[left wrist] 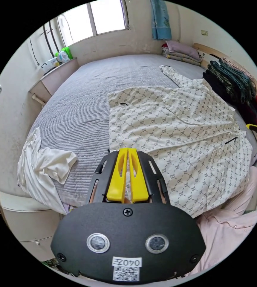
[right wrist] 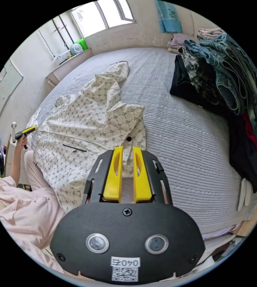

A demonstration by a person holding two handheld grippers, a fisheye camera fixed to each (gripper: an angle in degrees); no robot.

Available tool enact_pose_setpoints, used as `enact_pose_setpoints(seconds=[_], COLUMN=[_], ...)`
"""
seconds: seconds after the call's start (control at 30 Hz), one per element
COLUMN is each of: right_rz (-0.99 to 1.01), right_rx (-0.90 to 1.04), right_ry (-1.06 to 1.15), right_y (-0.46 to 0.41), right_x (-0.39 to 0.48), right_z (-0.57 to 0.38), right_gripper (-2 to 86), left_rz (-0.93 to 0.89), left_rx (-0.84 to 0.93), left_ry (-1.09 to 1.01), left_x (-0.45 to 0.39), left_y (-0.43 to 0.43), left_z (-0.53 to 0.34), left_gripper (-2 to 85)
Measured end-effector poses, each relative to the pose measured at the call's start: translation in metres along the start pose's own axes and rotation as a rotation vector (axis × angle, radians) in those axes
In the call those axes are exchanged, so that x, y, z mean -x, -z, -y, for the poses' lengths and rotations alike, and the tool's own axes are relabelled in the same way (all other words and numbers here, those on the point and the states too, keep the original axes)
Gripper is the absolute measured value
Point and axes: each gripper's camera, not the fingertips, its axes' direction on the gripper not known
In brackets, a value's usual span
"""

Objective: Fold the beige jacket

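The jacket (left wrist: 176,131) lies spread flat on the bed (left wrist: 83,98), front up with its zip line running across it, one sleeve stretched away toward the bed's far side and its near hem hanging close to the bed's edge where I stand. My left gripper (left wrist: 128,152) sits at the jacket's near corner with its yellow jaws almost together; a thin strip of fabric seems to run between them, though I cannot tell if they truly pinch it. My right gripper (right wrist: 128,151) is at the jacket's opposite corner, jaws a little apart, with a bit of the hem between them and no clear squeeze on it. I judge this as the start of the first fold: both bottom corners are being taken so the hem can be lifted and carried over the body. The next move calls for a firm hold on both corners at once, then an even lift so the cloth does not twist. Off the jacket's left side a white garment (left wrist: 44,167) is crumpled at the bed's edge; off its right side a pile of dark clothes (right wrist: 224,86) is heaped on the bed, and folded linen (left wrist: 182,52) lies at the bed's far end under the window (left wrist: 104,18)
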Motion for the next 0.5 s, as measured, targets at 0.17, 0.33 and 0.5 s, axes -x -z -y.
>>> enact_pose_setpoints(seconds=[0.17,0.33,0.5], right_rz=[0.203,0.275,0.288], right_rx=[0.114,0.271,0.365], right_ry=[0.002,-0.083,0.136], right_y=[-0.04,-0.099,-0.101], right_x=[-0.011,-0.034,-0.011], right_z=[0.013,0.041,0.019], right_gripper=[12.2,12.8,3.5], left_rz=[-0.066,0.047,0.074], left_rx=[0.029,0.047,0.004], left_ry=[-0.117,-0.365,-0.531], left_x=[-0.055,-0.133,-0.179], left_y=[-0.002,-0.008,0.0], left_z=[-0.026,-0.033,-0.04], left_gripper=[-0.9,-0.9,-0.8])
